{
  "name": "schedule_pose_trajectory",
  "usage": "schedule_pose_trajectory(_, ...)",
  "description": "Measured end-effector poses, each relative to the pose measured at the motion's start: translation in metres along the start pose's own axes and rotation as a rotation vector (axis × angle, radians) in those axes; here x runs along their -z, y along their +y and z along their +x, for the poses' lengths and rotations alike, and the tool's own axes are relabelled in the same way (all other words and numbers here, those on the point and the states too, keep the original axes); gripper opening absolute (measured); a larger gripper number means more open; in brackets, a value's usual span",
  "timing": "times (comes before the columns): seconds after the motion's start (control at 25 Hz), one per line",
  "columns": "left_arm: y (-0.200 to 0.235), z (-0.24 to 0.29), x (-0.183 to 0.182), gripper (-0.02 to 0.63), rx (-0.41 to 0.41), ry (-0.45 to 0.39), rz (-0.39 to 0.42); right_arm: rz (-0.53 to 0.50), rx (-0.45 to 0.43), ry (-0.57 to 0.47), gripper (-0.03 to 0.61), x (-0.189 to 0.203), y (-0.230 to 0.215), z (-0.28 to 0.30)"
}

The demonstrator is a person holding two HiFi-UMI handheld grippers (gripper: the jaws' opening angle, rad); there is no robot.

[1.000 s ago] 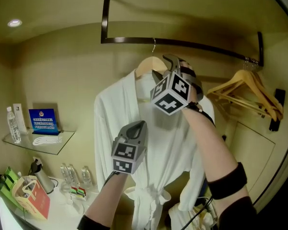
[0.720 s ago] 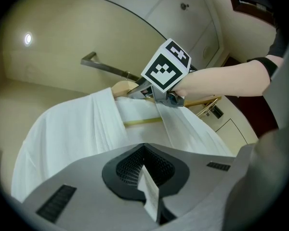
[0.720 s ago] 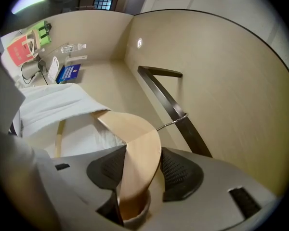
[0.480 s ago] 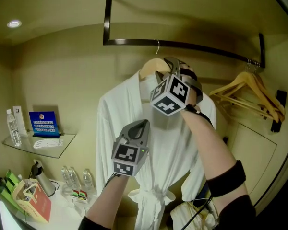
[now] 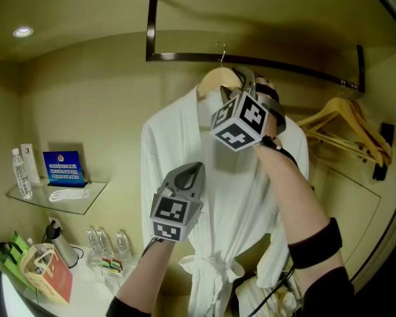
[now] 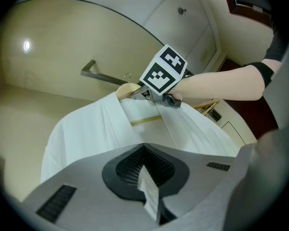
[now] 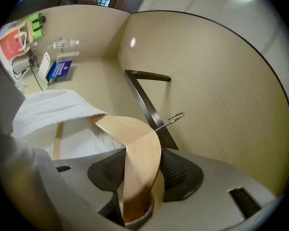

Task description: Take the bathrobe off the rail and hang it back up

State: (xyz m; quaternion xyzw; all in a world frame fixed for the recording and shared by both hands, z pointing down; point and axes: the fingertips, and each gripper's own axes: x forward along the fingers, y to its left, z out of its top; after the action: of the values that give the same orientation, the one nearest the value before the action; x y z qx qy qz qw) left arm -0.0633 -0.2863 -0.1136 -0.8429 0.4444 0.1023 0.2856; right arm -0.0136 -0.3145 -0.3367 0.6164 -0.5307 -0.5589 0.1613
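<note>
A white bathrobe (image 5: 231, 197) hangs on a wooden hanger (image 5: 218, 81) just under the dark rail (image 5: 290, 63). My right gripper (image 5: 247, 88) is shut on the hanger's shoulder (image 7: 139, 153); its jaws have just been closing with that wood between them. The hanger's wire hook (image 5: 221, 48) reaches up to the rail (image 7: 144, 100), and I cannot tell whether it rests on it. Lower down, my left gripper (image 5: 193, 172) is shut on a fold of the bathrobe's cloth (image 6: 149, 196), in front of the robe's chest (image 6: 96, 129).
Empty wooden hangers (image 5: 346, 127) hang at the rail's right end. A glass shelf (image 5: 26, 200) at the left carries a water bottle (image 5: 18, 170) and a blue sign (image 5: 63, 166). Below it stand a kettle (image 5: 56, 243), small bottles and a red bag (image 5: 49, 276).
The right gripper has lifted the hanger and robe up and a little right, bringing the hook up to the rail. The left gripper has stayed on the cloth.
</note>
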Motion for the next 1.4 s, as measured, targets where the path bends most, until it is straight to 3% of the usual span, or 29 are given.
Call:
schedule_pose_trajectory(0.36, -0.018, -0.012, 0.012, 0.002, 0.01, 0.049, -0.016, 0.013, -0.068, 0.013, 0.216, 0.021, 0.035, -0.029)
schedule_pose_trajectory(0.68, -0.057, -0.039, 0.074, 0.002, 0.032, 0.166, -0.037, 0.057, -0.129, -0.005, 0.216, 0.047, 0.098, -0.064)
schedule_pose_trajectory(1.12, -0.096, -0.092, 0.152, 0.002, 0.0, 0.323, -0.075, 0.136, -0.234, -0.034, 0.216, 0.074, 0.182, -0.114)
schedule_pose_trajectory(1.4, -0.111, -0.143, 0.191, 0.002, -0.024, 0.422, -0.096, 0.192, -0.377, 0.028, 0.217, 0.111, 0.274, -0.154)
